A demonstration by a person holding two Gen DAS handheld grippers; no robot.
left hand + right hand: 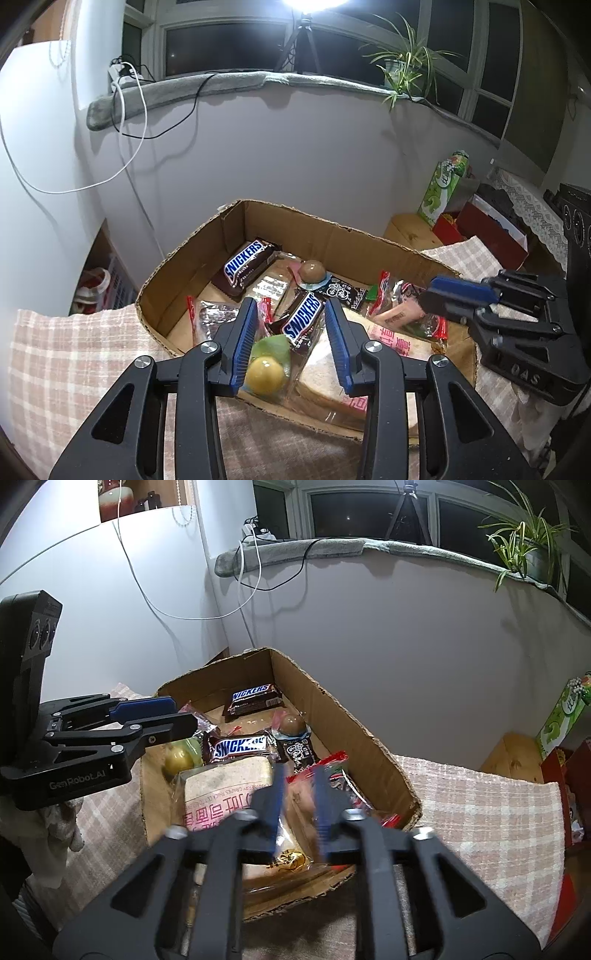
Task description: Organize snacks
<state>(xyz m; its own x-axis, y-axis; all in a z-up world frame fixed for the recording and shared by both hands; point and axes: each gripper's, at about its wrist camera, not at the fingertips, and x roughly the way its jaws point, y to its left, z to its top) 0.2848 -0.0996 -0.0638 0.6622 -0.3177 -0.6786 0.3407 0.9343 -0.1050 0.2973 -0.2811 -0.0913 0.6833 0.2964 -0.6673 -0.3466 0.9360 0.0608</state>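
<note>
My left hand-held gripper point(290, 332) hangs wide open over the near end of the cardboard box point(369, 240), gripping nothing. Straight ahead between its blue pads lies a brown Snickers bar point(301, 319); below it sits a yellow ball in a green wrapper point(266, 374), and a wrapped slice of bread point(325, 373) lies to the right. A second Snickers pack point(245, 266) rests farther ahead to the left. My right hand-held gripper point(299, 801) is blurred, its fingers partly apart above red-edged sausage packets point(332, 771); whether it holds one I cannot tell.
</note>
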